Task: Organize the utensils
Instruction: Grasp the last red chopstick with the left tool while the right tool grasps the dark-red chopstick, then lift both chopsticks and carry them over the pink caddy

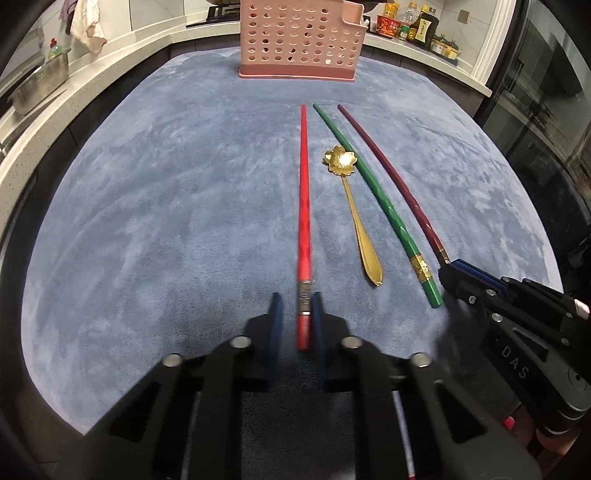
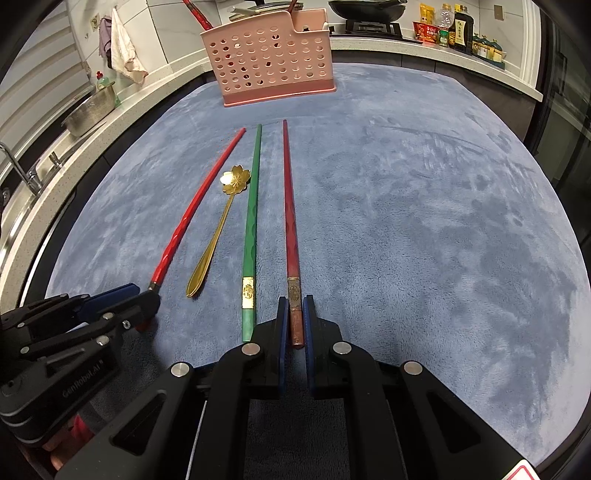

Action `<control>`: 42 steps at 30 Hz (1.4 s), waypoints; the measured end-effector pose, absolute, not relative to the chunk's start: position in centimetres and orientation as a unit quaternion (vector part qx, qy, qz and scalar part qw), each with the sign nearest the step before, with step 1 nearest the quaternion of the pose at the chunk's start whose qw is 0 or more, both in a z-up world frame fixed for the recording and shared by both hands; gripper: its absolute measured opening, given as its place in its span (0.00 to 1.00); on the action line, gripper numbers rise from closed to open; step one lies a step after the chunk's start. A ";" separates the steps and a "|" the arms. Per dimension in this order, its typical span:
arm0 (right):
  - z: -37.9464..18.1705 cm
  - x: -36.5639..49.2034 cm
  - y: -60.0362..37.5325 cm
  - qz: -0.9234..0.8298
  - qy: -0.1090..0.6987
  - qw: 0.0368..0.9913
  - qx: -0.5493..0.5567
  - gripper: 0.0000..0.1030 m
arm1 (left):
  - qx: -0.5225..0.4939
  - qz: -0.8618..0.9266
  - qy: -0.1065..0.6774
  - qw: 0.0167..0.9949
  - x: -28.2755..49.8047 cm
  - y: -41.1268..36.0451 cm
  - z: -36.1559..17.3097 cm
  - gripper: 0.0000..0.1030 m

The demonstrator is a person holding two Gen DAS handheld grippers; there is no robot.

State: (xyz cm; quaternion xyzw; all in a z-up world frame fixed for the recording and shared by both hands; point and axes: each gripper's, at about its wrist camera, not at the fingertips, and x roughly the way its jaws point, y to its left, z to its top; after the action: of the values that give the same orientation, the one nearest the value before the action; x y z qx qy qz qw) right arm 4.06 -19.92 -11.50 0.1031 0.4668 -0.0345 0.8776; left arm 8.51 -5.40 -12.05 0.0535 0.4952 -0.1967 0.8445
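Note:
Three chopsticks and a gold flower spoon (image 1: 354, 214) (image 2: 221, 229) lie side by side on a blue mat (image 1: 147, 184). My left gripper (image 1: 296, 299) (image 2: 147, 291) straddles the near end of the red chopstick (image 1: 303, 206) (image 2: 199, 206). Its right pad is against the stick, and a strip of mat shows beside the left pad. My right gripper (image 2: 295, 299) (image 1: 448, 267) is shut on the near end of the dark red chopstick (image 2: 290, 206) (image 1: 384, 170). The green chopstick (image 1: 369, 177) (image 2: 251, 221) lies free between spoon and dark red one. A pink perforated basket (image 1: 299, 40) (image 2: 273, 59) stands at the mat's far edge.
A counter runs around the mat, with a metal colander (image 2: 92, 110), a tap (image 2: 22, 173) and hanging cloths (image 2: 125, 48) on the left. A wok (image 2: 365, 9) and sauce bottles (image 2: 450, 29) stand at the back right. The basket holds some utensils.

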 end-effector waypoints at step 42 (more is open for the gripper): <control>2.3 3.9 -24.2 -0.050 0.306 0.940 0.142 0.07 | -0.005 -0.202 0.354 0.913 11.5 -2.5 2.4 0.07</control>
State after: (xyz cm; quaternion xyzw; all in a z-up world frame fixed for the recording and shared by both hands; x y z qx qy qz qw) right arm 3.90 -24.20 2.26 0.1423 0.3064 -0.0500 0.9399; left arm 11.55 -2.46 2.40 -0.0050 0.3538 -0.2017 0.9133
